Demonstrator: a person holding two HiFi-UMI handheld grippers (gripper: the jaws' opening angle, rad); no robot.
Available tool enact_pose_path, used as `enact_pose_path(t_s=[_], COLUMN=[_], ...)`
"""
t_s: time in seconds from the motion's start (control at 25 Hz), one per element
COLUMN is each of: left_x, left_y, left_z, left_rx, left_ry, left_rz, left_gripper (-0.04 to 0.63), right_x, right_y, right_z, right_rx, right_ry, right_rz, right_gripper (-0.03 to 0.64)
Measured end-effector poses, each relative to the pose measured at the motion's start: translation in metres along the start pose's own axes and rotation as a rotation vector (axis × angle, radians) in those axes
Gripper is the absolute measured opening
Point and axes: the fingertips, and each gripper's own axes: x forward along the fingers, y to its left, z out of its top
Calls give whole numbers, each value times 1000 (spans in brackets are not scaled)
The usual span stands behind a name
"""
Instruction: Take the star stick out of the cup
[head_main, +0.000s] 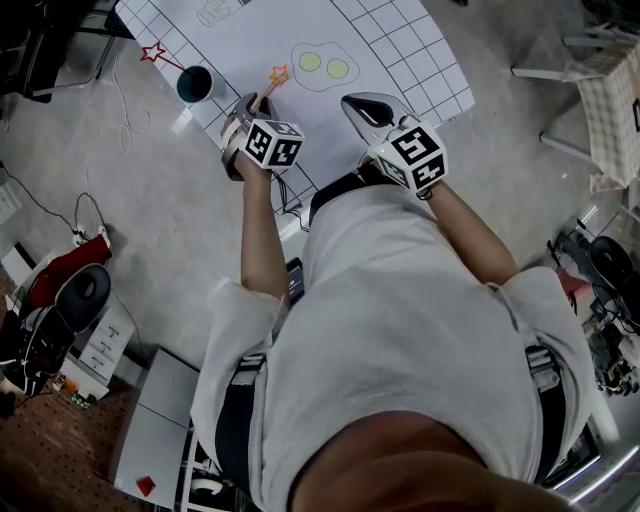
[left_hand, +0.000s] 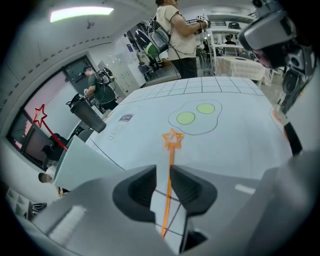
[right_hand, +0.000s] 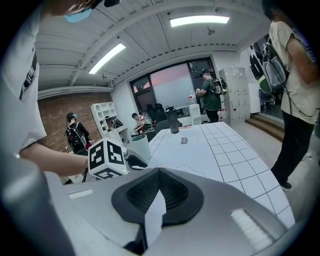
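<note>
Nearest us are two grippers. Our left gripper (left_hand: 162, 172) has its jaws a little apart, and one orange star stick (left_hand: 172, 141) lies on the table (head_main: 400, 40) between them with neither pad pressing it. Only the left gripper view shows that gap. Our right gripper (right_hand: 159, 172) is closed on nothing. Farther on are two green dots (head_main: 310, 62). Farthest, at the table's edge, one cup (head_main: 195, 84) holds one red star stick (head_main: 153, 52).
</note>
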Motion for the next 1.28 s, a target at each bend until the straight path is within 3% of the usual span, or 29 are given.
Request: enact_pose_path(t_s=[0.16, 0.28, 0.4, 0.64, 0.84, 1.12, 1.28], left_x=[-16, -37, -62, -107, -124, -106, -91], left_y=[8, 24, 50, 119, 164, 199, 201], left_z=[-1, -2, -4, -5, 1, 22, 26], left_rx=[-58, -148, -286, -645, -683, -772, -751], left_ry=[-20, -58, -111, -286, -358, -424, -369], left_rz=[17, 46, 76, 111, 177, 86, 62], left_gripper=[97, 95, 80, 3, 3, 3, 28], right_x=[5, 14, 24, 33, 37, 35, 31], right_y=[3, 10, 18, 31, 27, 13, 2], right_z=[7, 14, 26, 48, 54, 58, 56], right_rx=[-17, -33, -46, -73, -83, -68, -34], right_ry=[-10, -12, -14, -28, -17, -11, -23], right_rz=[28, 61, 97, 122, 109, 55, 17], right_gripper=[0, 0, 0, 0, 0, 0, 0])
